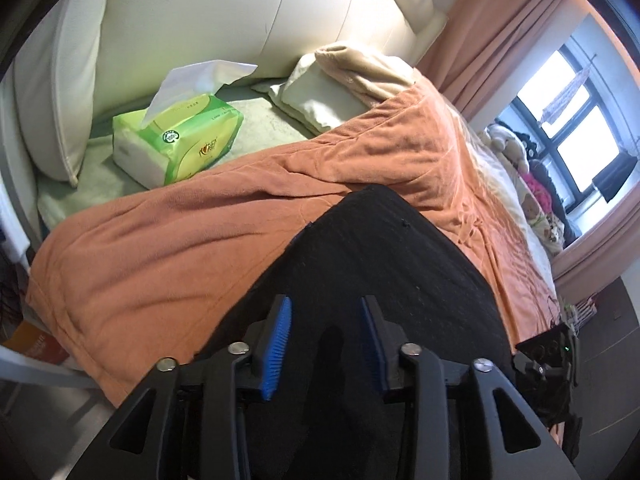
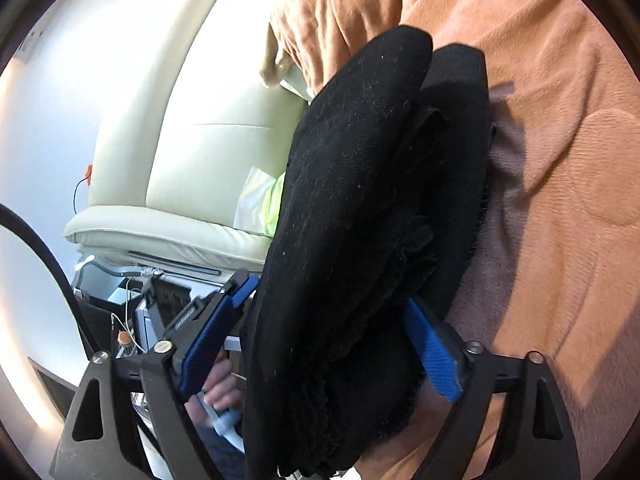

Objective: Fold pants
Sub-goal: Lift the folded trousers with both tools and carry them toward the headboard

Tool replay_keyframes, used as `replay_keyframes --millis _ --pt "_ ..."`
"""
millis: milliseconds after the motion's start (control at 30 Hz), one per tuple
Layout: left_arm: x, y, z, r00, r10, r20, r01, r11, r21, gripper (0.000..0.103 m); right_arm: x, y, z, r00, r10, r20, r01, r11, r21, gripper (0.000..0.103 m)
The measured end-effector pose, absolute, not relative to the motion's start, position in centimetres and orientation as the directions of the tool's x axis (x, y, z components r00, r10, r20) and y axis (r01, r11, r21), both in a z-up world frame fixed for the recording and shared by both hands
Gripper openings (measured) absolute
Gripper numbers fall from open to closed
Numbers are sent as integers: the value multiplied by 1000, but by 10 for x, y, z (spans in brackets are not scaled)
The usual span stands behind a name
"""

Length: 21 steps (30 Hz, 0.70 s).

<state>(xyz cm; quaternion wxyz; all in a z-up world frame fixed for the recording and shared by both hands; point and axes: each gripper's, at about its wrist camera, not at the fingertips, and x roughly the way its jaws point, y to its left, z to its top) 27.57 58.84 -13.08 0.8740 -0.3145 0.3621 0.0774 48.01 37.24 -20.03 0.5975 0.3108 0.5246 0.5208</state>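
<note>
Nearest in the left wrist view, the left gripper (image 1: 326,336) is hovering over the black pants (image 1: 384,264), its blue-padded fingers (image 1: 276,344) standing apart with dark cloth showing in the gap but neither pad pressing on it. The pants are lying as a broad folded mass on the orange blanket (image 1: 168,248) covering the bed. At the right edge of this view part of a second black device (image 1: 548,354) is showing beside the pants. Farther on, a green tissue pack (image 1: 176,140) is sitting on a pale green sheet (image 1: 272,116), with one white tissue sticking up from its slot; the rest of its contents cannot be seen. Beyond it, a cream headboard (image 1: 248,16), a folded beige blanket (image 1: 360,72) on a pillow, a peach curtain (image 1: 500,32) and a window (image 1: 572,120) are filling the background. The right wrist view is showing what the left cannot: the right gripper (image 2: 332,340) is straddling the layered edge of the pants (image 2: 360,184), its jaws spread wide with the stacked folds passing between them; whether either pad is touching the cloth cannot be told. A person's hand (image 2: 219,394) is appearing behind the left finger, gripping a pale handle. Only a sliver of the tissue pack (image 2: 276,204) is peeking from behind the pants here, and the blanket (image 2: 560,160) is stretching away at right.
</note>
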Motion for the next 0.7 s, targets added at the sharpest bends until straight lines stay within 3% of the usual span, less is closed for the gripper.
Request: replay_keyframes --millis 233,333,400,567,700 --pt "252 553 -129 758 -61 -649 -346 806 -480 44 489 371 -206 -198 950 -243 -203 203 958 94" --pt "245 538 -129 762 -23 -647 -370 805 -463 44 486 378 -206 -203 942 -267 -231 219 948 93" --pt "241 525 -129 758 2 -652 -381 813 -440 44 493 378 -200 -132 944 -304 -262 262 929 84" --pt "236 504 -130 757 -13 -653 -368 817 -444 44 498 373 -183 -35 915 -402 -352 366 862 42" --pt "236 495 -137 740 7 -673 -393 816 -424 44 479 371 -162 10 912 -409 -461 367 808 37"
